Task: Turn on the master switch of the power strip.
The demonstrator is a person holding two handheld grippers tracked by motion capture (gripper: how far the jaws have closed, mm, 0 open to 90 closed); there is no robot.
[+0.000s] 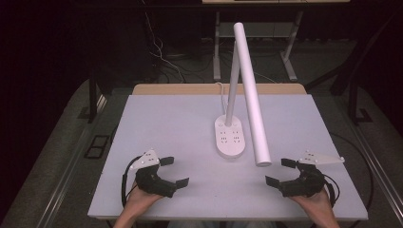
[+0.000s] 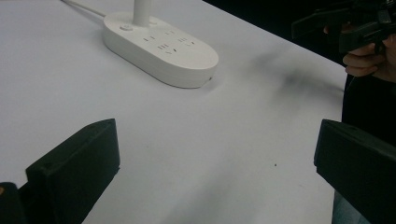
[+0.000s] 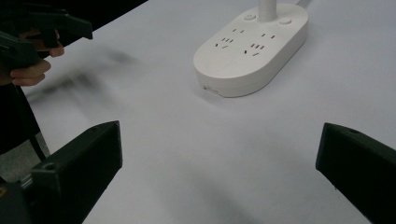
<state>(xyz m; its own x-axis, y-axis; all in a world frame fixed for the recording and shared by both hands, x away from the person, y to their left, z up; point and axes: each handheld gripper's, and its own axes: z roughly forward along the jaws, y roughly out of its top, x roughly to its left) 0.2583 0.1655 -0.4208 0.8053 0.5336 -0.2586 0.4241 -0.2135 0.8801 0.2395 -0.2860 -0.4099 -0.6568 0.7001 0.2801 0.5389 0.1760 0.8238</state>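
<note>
The desk lamp (image 1: 237, 95) is standing near the middle of the white surface (image 1: 166, 123), its oval base (image 1: 230, 137) sitting just right of centre and its thin stem (image 1: 232, 83) rising from the far end of that base. The long white light bar (image 1: 251, 90) is slanting down from the top of the stem toward five o'clock, its free end hanging above the surface, just in front of the base's right edge. The left tongs (image 1: 174, 171) are hovering at about seven o'clock from the base and the right tongs (image 1: 280, 171) at about four o'clock, both spread wide with nothing between the jaws and both well apart from the lamp.

Judging by its look, the lamp is behaving as hard, smooth plastic: stiff, somewhat slippery, and weighted low in the base (image 2: 161, 49), which is carrying socket slots (image 3: 243, 43) and small buttons on its top face. The bar and stem are probably light and hinged, so pushing them hard is risking strain at the joint. The safest hold is likely the bar near its free end for tilting, with the other tongs steadying the base by its rounded edge. A white cord (image 1: 221, 91) is trailing off behind toward twelve o'clock and may be tugging if the base is being slid.
</note>
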